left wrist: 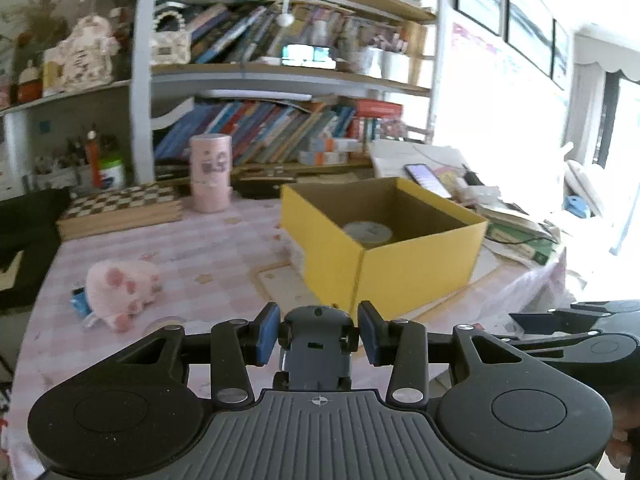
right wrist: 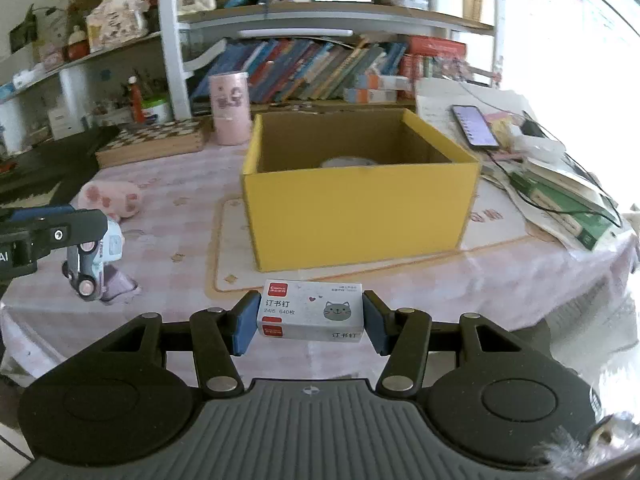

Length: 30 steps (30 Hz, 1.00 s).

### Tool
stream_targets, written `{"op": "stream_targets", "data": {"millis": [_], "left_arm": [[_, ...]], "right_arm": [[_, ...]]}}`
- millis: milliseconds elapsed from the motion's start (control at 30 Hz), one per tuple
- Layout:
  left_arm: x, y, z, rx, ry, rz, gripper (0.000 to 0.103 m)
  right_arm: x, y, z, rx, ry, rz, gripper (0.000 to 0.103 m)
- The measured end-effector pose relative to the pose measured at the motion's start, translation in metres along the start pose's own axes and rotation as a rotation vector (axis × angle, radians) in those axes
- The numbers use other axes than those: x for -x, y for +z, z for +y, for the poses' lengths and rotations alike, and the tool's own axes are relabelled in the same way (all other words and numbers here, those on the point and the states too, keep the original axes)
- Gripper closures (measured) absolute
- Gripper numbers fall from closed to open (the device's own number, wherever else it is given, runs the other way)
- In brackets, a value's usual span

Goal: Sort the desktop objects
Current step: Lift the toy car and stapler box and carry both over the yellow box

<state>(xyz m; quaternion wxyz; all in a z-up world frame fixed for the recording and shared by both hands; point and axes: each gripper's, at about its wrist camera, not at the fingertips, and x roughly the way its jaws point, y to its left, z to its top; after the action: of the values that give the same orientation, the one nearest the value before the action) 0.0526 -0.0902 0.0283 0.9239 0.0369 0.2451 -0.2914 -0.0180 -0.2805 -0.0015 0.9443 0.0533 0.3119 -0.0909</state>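
In the left wrist view my left gripper [left wrist: 319, 336] is shut on a small grey toy car [left wrist: 318, 354], its blue pads against the car's sides. The right wrist view shows that car [right wrist: 94, 264] hanging above the tablecloth at the left edge. My right gripper [right wrist: 310, 320] is shut on a white staple box [right wrist: 312, 308] with a cat drawing. An open yellow cardboard box [right wrist: 360, 208] stands just beyond both grippers, and a round grey disc [left wrist: 368, 232] lies on its floor. A pink plush paw [left wrist: 120, 292] lies on the cloth to the left.
A pink cylinder [right wrist: 230, 108] and a chessboard [right wrist: 152, 140] stand at the back left before the bookshelves. To the right of the box lie a phone [right wrist: 474, 126], cables and stacked books [right wrist: 568, 204]. A pale mat [right wrist: 232, 248] lies under the box.
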Motion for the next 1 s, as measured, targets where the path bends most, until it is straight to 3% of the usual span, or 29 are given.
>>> {"op": "stream_targets", "data": {"millis": [500,1000], "left_arm": [[-0.025,0.02,-0.052,-0.058,-0.069,-0.037,0.062],[-0.062,0.074,-0.092,-0.096,0.021,-0.094,0.062]], "right_arm": [[0.002,0.004,-0.051,-0.035,-0.049,-0.013,0.052],[-0.016,0.072,-0.1,0.017,0.023,-0.093,0.052]]}}
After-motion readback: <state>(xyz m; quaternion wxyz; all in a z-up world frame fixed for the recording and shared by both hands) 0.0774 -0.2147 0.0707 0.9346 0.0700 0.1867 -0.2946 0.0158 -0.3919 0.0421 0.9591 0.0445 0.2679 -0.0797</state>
